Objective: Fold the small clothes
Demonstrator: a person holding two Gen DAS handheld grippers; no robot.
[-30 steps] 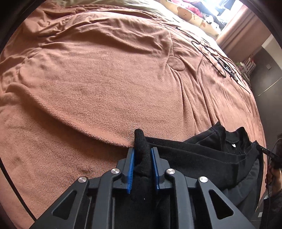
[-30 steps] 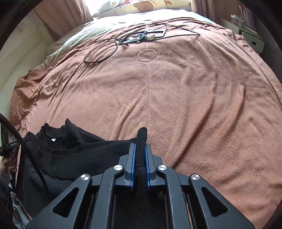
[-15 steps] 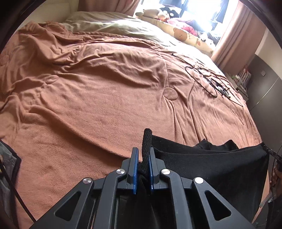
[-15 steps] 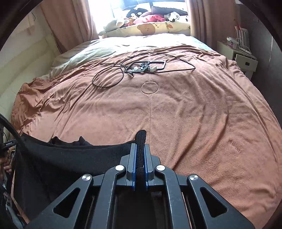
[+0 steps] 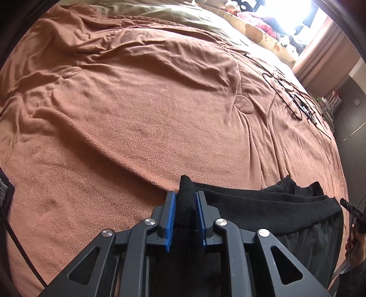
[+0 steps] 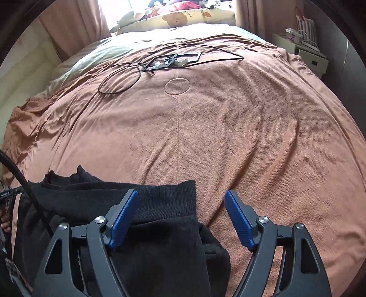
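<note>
A black ribbed garment (image 5: 263,205) lies bunched at the near edge of a brown bedspread (image 5: 148,114). My left gripper (image 5: 185,201) has a corner of the hem standing upright between its blue pads; the jaws are opening, with the cloth still touching both pads. In the right wrist view the other end of the garment (image 6: 160,198) lies flat on the bedspread (image 6: 228,137). My right gripper (image 6: 181,198) hangs over it, jaws opening wide and gripping nothing. Its left finger is above the hem and its right finger above bare bedspread.
Black cables (image 6: 119,82) and a small device (image 6: 176,59) lie far up the bed. Pillows (image 6: 183,18) line the head end and curtains hang behind. A white nightstand (image 6: 304,54) stands at the far right. A person's hand (image 5: 356,242) shows at the frame edge.
The right gripper has gone from shut on the hem to wide apart, and the hem dropped flat onto the bed. The left jaws have parted slightly. The taut, lifted cloth has sunk back down.
</note>
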